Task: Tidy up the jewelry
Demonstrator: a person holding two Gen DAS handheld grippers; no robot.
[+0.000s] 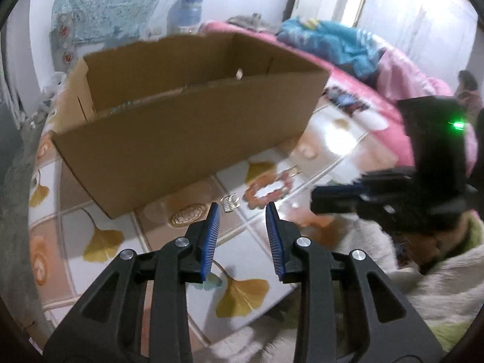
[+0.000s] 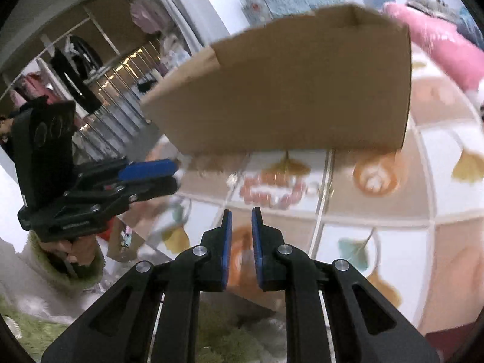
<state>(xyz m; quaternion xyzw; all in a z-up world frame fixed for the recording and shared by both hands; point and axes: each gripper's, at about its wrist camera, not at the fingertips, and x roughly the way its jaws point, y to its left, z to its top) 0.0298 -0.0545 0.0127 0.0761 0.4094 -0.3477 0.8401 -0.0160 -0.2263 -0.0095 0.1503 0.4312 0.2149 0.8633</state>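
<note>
Left hand-held gripper [image 1: 243,208], jaws apart and empty, hovers nearest the bead bracelet [image 1: 267,189] lying just beyond, long axis left-right.

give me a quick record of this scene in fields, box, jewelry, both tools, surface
box: open cardboard box standing on the patterned surface, contents unclear
jewelry: orange bead bracelet lying in front of the box; small silver clip-like piece beside it
left tool: jaws apart, nothing between them, aimed near the silver piece
right tool: jaws nearly together, nothing seen between them, short of the bracelet
surface: tiled leaf-print cloth
blur: right wrist view smeared
</note>
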